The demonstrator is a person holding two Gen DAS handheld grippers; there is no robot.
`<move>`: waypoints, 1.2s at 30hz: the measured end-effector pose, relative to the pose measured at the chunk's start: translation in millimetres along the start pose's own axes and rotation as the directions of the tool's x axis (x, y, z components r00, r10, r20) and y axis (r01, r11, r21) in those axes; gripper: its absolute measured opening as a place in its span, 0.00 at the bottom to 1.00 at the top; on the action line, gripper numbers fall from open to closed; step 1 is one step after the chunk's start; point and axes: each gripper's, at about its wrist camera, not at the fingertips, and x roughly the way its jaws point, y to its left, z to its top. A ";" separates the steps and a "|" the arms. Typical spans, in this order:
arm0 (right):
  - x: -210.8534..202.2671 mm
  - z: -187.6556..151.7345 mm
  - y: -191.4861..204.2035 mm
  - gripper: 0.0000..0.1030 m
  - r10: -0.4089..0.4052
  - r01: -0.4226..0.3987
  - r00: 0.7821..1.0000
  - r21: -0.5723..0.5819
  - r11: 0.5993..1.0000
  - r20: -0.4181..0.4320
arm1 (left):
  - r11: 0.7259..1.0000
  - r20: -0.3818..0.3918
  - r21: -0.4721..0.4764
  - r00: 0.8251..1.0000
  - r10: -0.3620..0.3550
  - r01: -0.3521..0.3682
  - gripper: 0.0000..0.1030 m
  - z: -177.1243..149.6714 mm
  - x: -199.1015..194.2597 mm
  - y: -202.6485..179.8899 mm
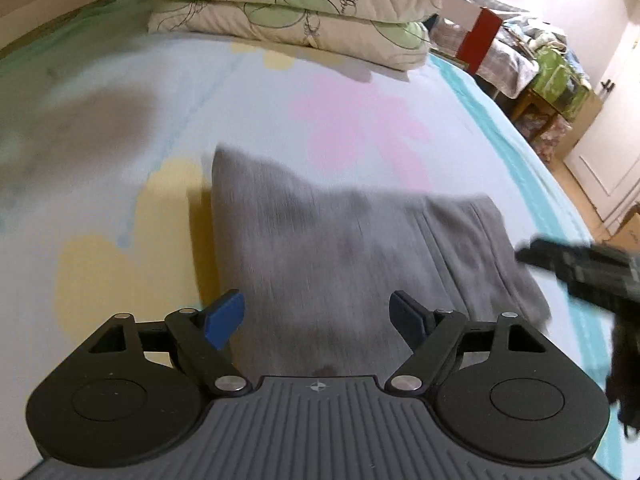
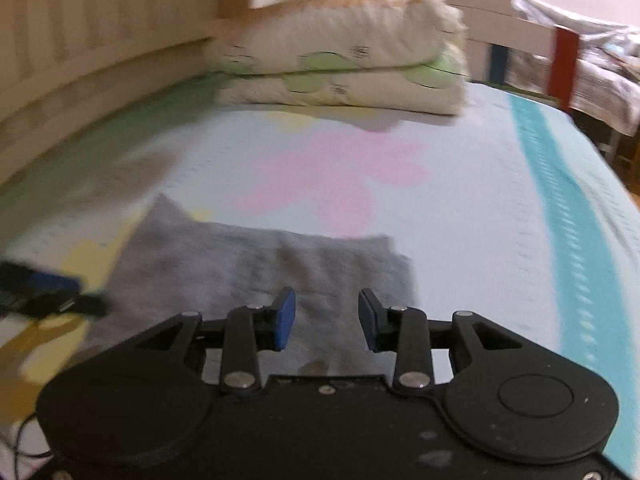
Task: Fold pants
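Lying folded near the bed's [image 1: 120,92] front edge, grey pants [image 1: 340,248] sit beneath both spread, empty grippers, left gripper [image 1: 320,320] and right gripper [image 2: 326,318].

The pants [image 1: 340,248] are soft, matt grey knit cloth. The bed [image 1: 360,112] wears a smooth printed sheet. Each gripper [image 1: 318,320] is matt black plastic with shiny metal pins.

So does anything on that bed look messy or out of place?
Not much. The gray pants lie folded in a compact bundle on the sheet, though one far corner pokes up unevenly. The two pillows are stacked neatly. Both claws, left and right, are open and hold nothing.
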 end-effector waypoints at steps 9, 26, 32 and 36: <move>43.7 -0.7 -3.8 0.34 0.063 -0.065 0.991 -0.009 0.998 -0.118 | 0.986 -0.080 -0.063 0.986 0.147 -0.153 0.77 55.1 83.9 31.3; 43.4 -37.6 -4.5 0.39 0.020 -0.030 0.993 -0.086 0.996 -0.115 | 0.977 -0.096 -0.040 0.974 0.206 -0.211 0.86 55.9 74.3 16.3; 30.3 -42.2 6.3 0.48 -0.029 0.016 0.992 -0.108 0.994 -0.125 | 0.983 -0.108 -0.037 0.979 0.175 -0.180 0.86 38.5 52.6 8.0; 20.9 -46.4 10.3 0.53 -0.060 0.046 0.989 -0.103 0.994 -0.136 | 0.985 -0.133 -0.028 0.977 0.164 -0.170 0.87 18.6 43.0 5.4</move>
